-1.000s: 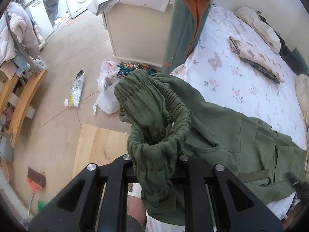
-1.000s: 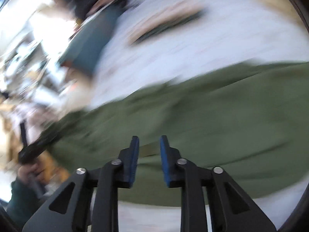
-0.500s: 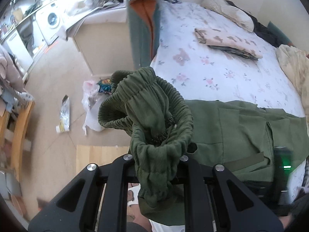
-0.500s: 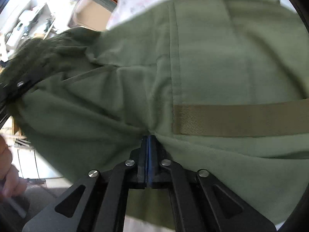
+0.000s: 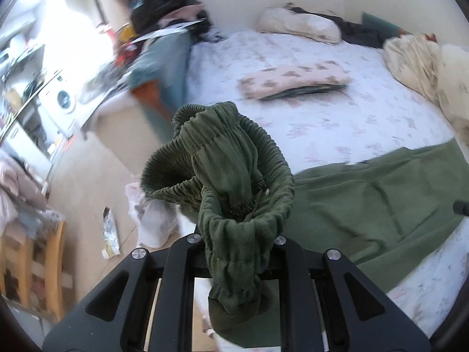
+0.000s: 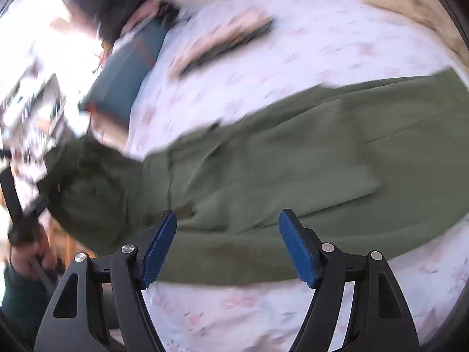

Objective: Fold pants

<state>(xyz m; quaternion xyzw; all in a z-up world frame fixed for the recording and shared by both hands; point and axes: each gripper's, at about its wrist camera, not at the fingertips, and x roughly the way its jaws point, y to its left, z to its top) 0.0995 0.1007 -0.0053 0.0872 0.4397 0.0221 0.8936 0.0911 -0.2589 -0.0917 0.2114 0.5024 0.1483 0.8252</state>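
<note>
Green pants (image 6: 287, 164) lie stretched across the bed (image 6: 337, 44), long axis running left to right in your right wrist view, legs out toward the right edge of that view, waistband end bunched at the left. Your left gripper (image 5: 237, 252) has its fingers clamped on the elastic waistband (image 5: 225, 161), which is lifted off the bed edge and drooping over the fingers, so that end is already covered. Your right gripper (image 6: 227, 246) is empty: its fingers have just been opening and now stand wide apart, blue pads (image 6: 159, 246) clear of the cloth, nothing between them. They hang above the near edge of the pants, roughly mid-length. The fabric sits straight ahead of and under them; the leg ends are off to the right, well apart from the left hand (image 6: 26, 252). So the right hand is the nearer one for any grab further along the legs.
</note>
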